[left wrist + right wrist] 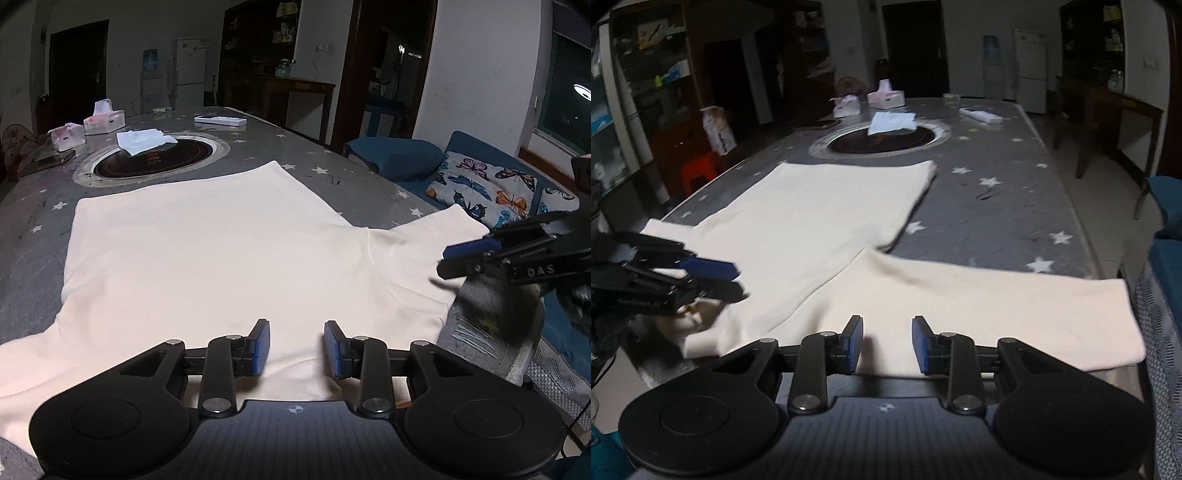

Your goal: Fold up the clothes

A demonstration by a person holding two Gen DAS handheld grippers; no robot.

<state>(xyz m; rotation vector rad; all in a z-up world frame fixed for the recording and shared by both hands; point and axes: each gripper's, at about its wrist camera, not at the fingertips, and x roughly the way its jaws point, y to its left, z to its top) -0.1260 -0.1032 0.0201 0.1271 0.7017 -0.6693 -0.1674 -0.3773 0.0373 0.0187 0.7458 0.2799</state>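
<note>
A cream T-shirt [207,251] [820,206] lies spread flat on the grey star-patterned table [354,184] [997,206], collar end nearest me. My left gripper [296,347] hovers over the collar area, jaws apart, nothing pinched between its blue pads. My right gripper [887,343] stands over the near edge of the right sleeve [997,302], also open, with cloth below and no fabric between the pads. In the left wrist view, the right gripper [465,258] shows side-on at that sleeve's [424,251] end. In the right wrist view, the left gripper [731,280] shows side-on by the collar.
A round cooktop [155,158] is set into the table beyond the shirt, with a white cloth [144,142] on it. Tissue boxes [105,122] and a remote [220,120] lie farther back. A blue sofa with a butterfly pillow [484,188] borders the table's right side; a red stool [698,173] stands left.
</note>
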